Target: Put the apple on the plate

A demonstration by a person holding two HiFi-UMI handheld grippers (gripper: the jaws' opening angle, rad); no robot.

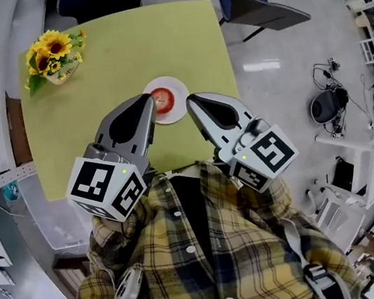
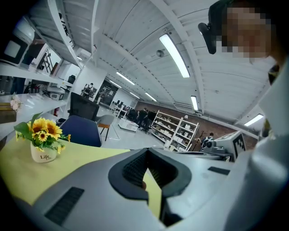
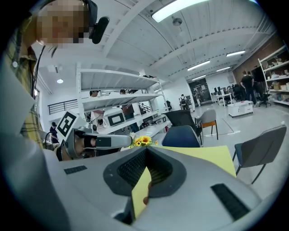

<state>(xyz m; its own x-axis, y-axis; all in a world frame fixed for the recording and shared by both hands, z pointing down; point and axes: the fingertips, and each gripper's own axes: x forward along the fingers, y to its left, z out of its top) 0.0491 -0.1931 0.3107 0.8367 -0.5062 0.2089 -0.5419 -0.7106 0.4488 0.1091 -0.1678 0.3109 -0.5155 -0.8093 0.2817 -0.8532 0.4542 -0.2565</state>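
We are hovering the left gripper (image 1: pixel 146 106) at nine o'clock and the right gripper (image 1: pixel 193 101) at four o'clock of the white plate (image 1: pixel 174 83), both with jaws closed and empty, because the red apple (image 1: pixel 163 99) is already sitting on it.

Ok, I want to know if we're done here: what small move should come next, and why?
Probably draw both grippers back toward the person. The apple already lies on the plate, and the left gripper and right gripper are shut and empty, their tips flanking the plate in the head view.
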